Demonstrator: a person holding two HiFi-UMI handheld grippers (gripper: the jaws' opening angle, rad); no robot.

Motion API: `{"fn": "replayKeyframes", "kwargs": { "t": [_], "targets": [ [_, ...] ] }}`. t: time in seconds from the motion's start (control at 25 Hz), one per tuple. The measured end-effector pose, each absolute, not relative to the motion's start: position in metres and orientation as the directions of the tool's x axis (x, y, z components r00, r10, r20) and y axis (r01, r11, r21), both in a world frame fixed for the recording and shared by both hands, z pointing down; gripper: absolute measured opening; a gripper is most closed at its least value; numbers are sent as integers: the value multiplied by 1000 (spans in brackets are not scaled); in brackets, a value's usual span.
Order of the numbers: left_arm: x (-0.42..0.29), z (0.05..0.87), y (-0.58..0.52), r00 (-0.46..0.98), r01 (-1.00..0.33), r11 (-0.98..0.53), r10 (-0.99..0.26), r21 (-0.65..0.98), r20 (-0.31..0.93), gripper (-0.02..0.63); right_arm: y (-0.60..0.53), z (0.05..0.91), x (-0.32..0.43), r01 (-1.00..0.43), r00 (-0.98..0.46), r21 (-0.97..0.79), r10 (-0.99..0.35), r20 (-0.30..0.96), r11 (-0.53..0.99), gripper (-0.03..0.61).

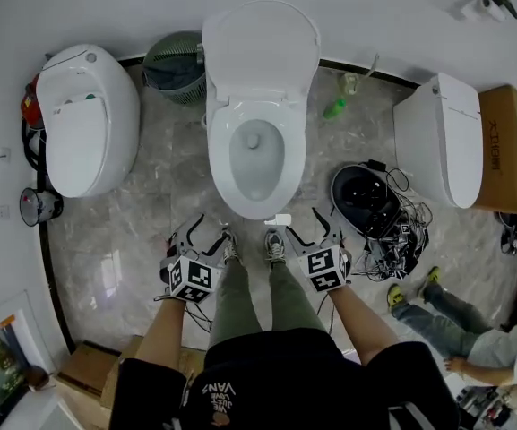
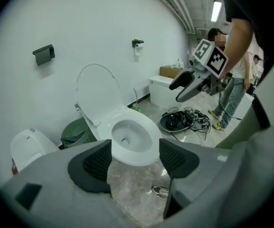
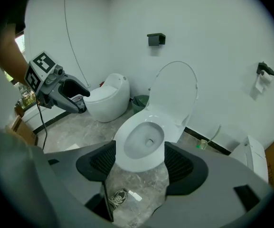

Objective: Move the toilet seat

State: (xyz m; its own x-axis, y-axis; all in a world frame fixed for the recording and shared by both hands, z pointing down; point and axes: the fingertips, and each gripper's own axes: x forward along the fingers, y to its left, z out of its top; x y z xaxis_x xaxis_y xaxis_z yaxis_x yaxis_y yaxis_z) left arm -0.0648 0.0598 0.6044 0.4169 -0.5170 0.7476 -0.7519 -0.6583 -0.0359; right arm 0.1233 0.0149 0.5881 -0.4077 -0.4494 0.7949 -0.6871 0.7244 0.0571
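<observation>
Plainly, both pairs of jaws stand spread with nothing between them. The left gripper (image 1: 206,235) and the right gripper (image 1: 307,232) hang in the air just in front of the toilet bowl, one to each side of its front edge and touching nothing. Each gripper view shows the bowl's front through the gap between its own dark ribbed pads. The person's shoes (image 1: 229,245) stand on the marbled grey floor (image 1: 133,240) directly below the jaws.

The toilet seat (image 1: 219,164) appears to lie flat on the bowl. The lid (image 1: 260,47) is raised upright against the white wall at the floor's far edge.

Just beside the lid, a green bin (image 1: 173,65) sits at the same far edge, and a closed white toilet (image 1: 83,119) stands towards the floor's far left corner. A green bottle (image 1: 334,108) lies at the wall to the right. A black round unit with tangled cables (image 1: 366,200) is near the bowl's right side. Beyond it are another white toilet (image 1: 442,137) and a cardboard box (image 1: 507,146). Another person (image 1: 473,330) is at the floor's near right corner.
</observation>
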Motion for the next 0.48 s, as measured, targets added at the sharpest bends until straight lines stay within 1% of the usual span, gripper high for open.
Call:
{"fn": "replayKeyframes", "kwargs": {
  "t": [0.16,0.24,0.48],
  "targets": [
    [-49,636,62,375,-776,-629,-521,-49,766,314,16,623,122,-620,-429,47,-388,816,783,307],
    [-43,654,64,358,-783,-619,-523,-55,774,319,17,642,122,-588,-428,54,-367,826,807,330],
    [-33,714,66,314,-765,-637,-502,-98,806,321,18,705,119,-451,-404,141,-342,848,882,339]
  ]
}}
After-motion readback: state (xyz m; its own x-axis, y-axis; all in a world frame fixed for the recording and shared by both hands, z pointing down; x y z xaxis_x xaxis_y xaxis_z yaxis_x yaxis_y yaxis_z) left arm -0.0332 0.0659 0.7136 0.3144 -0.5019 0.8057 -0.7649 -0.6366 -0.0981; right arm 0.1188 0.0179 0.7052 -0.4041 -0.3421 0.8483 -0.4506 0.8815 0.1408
